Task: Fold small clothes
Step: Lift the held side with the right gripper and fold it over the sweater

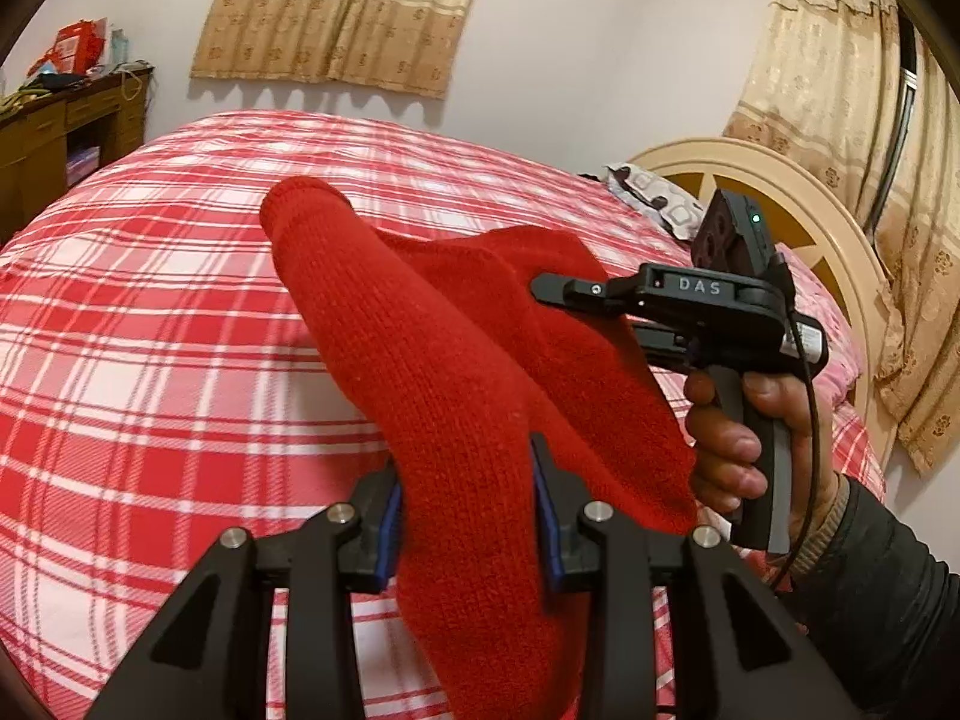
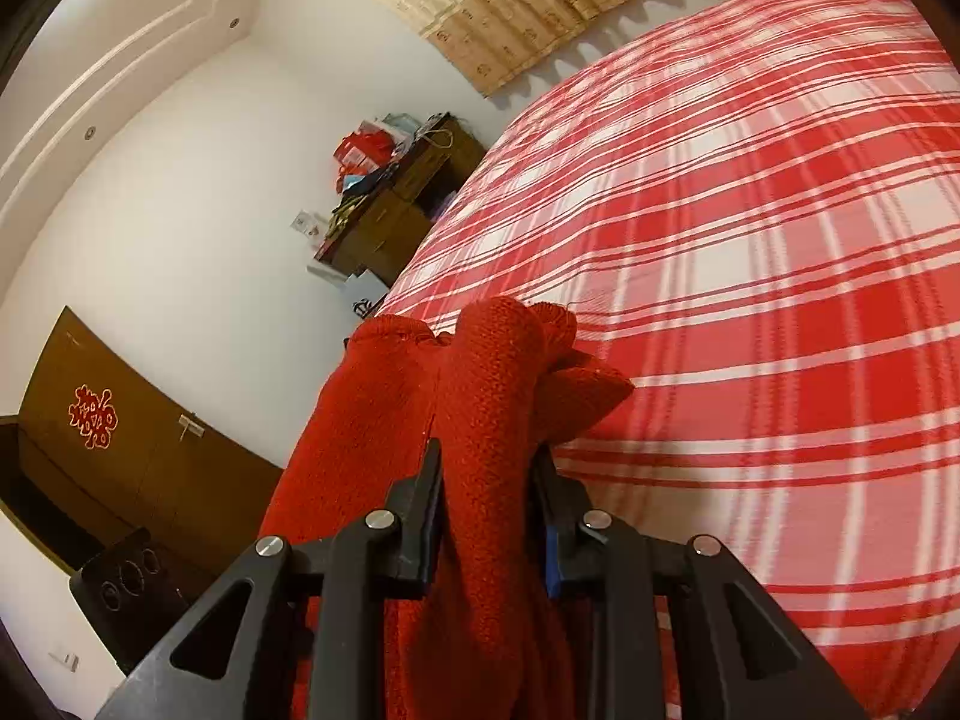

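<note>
A small red knitted garment [image 1: 444, 360] hangs in the air above the red-and-white plaid bed [image 1: 150, 330]. My left gripper [image 1: 465, 480] is shut on a thick fold of it, with a sleeve sticking up and away. My right gripper [image 1: 552, 291] shows in the left wrist view at the right, its fingers clamped on another part of the garment. In the right wrist view my right gripper [image 2: 489, 474] is shut on a bunched roll of the red knit [image 2: 492, 396], which fills the gap between its pads. The rest of the garment drapes down out of sight.
The plaid bed [image 2: 750, 300] spreads below both grippers. A cream headboard [image 1: 798, 222] and a patterned pillow [image 1: 654, 192] lie at the right. A brown desk [image 1: 54, 126] with clutter stands left of the bed. Curtains [image 1: 342, 12] hang on the far wall.
</note>
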{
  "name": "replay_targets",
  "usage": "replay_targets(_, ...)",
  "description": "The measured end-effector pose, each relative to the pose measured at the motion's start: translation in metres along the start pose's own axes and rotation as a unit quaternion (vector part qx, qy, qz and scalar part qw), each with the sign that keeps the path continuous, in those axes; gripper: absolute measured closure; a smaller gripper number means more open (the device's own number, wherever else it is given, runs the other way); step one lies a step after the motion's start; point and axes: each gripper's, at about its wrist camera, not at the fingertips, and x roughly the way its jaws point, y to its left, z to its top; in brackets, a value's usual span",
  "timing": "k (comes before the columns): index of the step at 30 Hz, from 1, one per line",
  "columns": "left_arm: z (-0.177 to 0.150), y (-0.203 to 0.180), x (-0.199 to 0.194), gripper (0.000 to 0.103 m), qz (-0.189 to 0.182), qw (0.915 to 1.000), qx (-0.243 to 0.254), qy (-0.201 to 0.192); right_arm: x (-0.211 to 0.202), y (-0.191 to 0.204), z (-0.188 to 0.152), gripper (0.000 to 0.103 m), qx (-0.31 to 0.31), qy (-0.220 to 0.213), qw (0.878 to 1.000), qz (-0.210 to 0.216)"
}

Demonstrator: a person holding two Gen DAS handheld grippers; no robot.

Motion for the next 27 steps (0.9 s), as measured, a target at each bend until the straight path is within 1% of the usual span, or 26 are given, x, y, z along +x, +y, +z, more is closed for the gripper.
replay_targets(11,-0.013,0.032,-0.018,0.066,0.029,0.9992,-0.026,-0.009,0.047,0.036,-0.002,0.077,-0.025,0.034,0.999,0.017)
replay_targets(19,-0.023,0.052,-0.021,0.066,0.035,0.9983,-0.046,-0.003,0.075,0.045,-0.012,0.077,-0.03,0.058,0.998,0.023)
replay_targets(27,-0.032,0.058,-0.03,0.066,0.046,0.9979,-0.045,-0.003,0.093,0.056,-0.013,0.077,-0.035,0.07,0.996,0.032)
